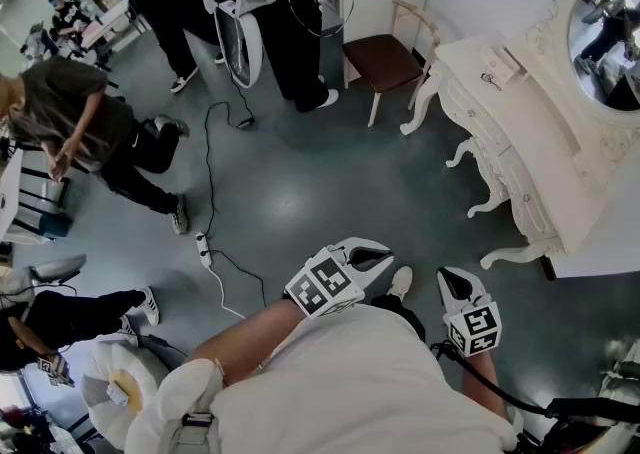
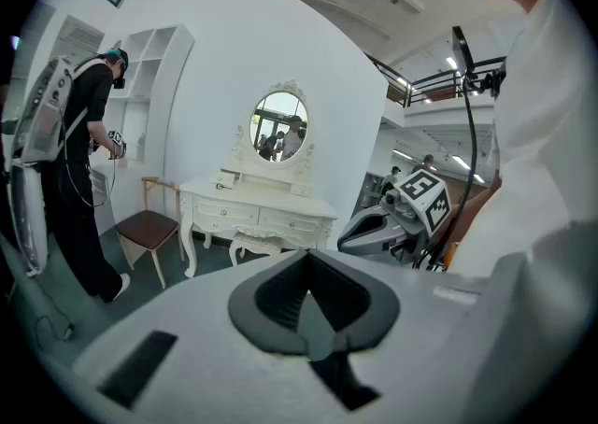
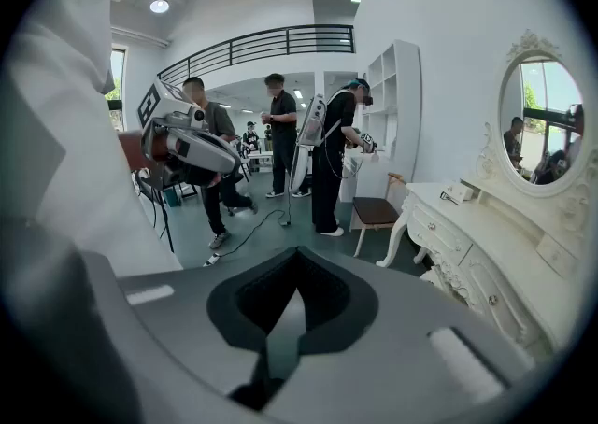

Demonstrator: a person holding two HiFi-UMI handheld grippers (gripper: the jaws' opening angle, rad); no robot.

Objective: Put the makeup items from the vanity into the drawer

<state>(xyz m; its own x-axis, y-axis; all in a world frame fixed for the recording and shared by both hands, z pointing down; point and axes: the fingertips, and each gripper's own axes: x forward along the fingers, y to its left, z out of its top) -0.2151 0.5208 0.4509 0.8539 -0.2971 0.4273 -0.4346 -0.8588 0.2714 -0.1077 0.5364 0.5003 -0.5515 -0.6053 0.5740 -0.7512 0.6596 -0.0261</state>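
Head view puts the white vanity (image 1: 520, 137) at the right of the frame. Its long axis runs from upper left to lower right, and its oval mirror (image 1: 605, 27) sits at the upper right corner. The drawer fronts (image 1: 478, 127) face the lower left, toward the open grey floor (image 1: 300, 192), and all sit flush. A few small items (image 1: 491, 77) lie on the tabletop near its upper-left end. They are too small to name or to tell which way they point. A wooden chair (image 1: 385, 57) with a brown seat stands just beside that end.

Both tools hang low in the frame against the person's pale shirt, well apart from the vanity. The left gripper (image 1: 383, 255) points right and slightly up. The right gripper (image 1: 447, 275) points up and a little left.

Left gripper view has the left gripper (image 2: 308, 273) with its jaws pressed together and nothing between them. It faces the vanity (image 2: 257, 207) head-on at mid-frame, with the tabletop level and left to right, two drawer fronts (image 2: 252, 219) side by side, and a stool (image 2: 254, 245) tucked beneath. The small items (image 2: 229, 184) are at the left of the top.

Right gripper view likewise has the right gripper (image 3: 297, 273) with jaws together and empty. The vanity (image 3: 486, 245) is at the right edge, with the small items (image 3: 455, 193) on its far end. A black cable (image 1: 212, 192) trails across the floor, and other people (image 1: 90, 127) stand at the left.
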